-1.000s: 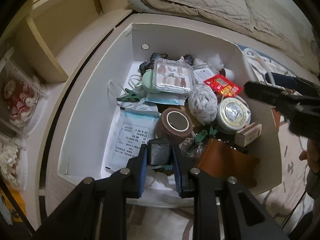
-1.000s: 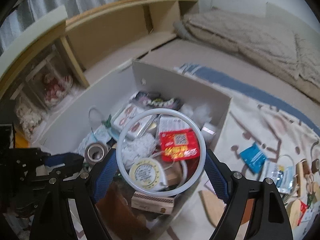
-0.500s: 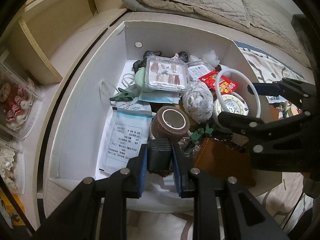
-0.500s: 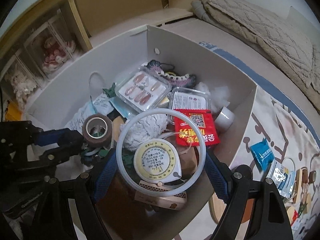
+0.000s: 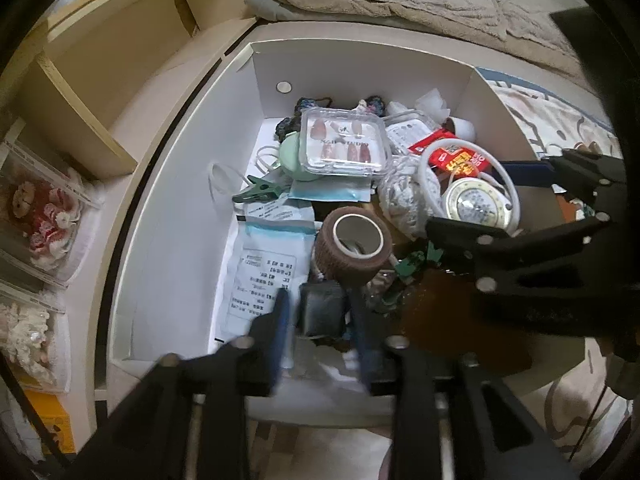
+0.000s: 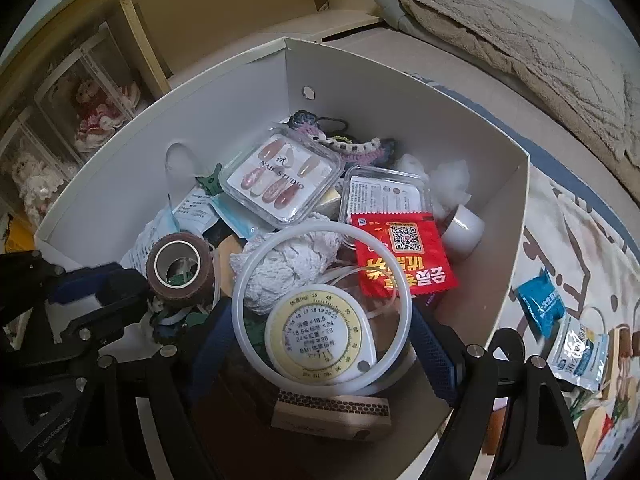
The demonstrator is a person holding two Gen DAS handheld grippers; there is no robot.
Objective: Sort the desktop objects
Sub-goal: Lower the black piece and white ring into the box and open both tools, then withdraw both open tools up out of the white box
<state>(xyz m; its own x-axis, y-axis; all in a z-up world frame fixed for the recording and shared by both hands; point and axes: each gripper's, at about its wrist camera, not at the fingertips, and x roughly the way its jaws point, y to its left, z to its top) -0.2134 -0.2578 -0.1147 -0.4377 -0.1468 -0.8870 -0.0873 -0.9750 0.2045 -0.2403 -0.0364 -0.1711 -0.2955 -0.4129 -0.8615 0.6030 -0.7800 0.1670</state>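
White box (image 5: 184, 248): already well filled, so the sorting looks far along. Contents, from the far wall forward: crochet pieces (image 6: 352, 144), nail case (image 6: 280, 178), clear card case (image 6: 384, 196), red sachet (image 6: 404, 256), small white roll (image 6: 464, 232), white wad (image 6: 292, 264), brown tape roll (image 5: 352, 246), green clip (image 5: 260, 192), paper pouches (image 5: 264, 280) along the box's left side, dial tape measure (image 6: 324, 340) and a wooden block (image 6: 332, 412) nearest the front wall, a brown leather piece (image 5: 440, 308) beside them. Left gripper (image 5: 320, 316): low over the front of the box, jaws opening, a small dark block (image 5: 322, 312) between them with the pads off it; it appears released inside the box. Right gripper (image 6: 322, 312): above the box's front half, spread wide and clasping a white ring (image 6: 320, 308) by its outer edge, the ring hovering over the tape measure, not yet set down. Left to do: place the ring, then clear what remains outside the box to its right, on the patterned cloth (image 6: 576, 240): blue packet (image 6: 540, 304), pale sachet (image 6: 580, 352) and other small bits near the edge, too cut off to name. Obstructions: the heap under the ring is high and uneven; the two grippers work close together over the box's front.
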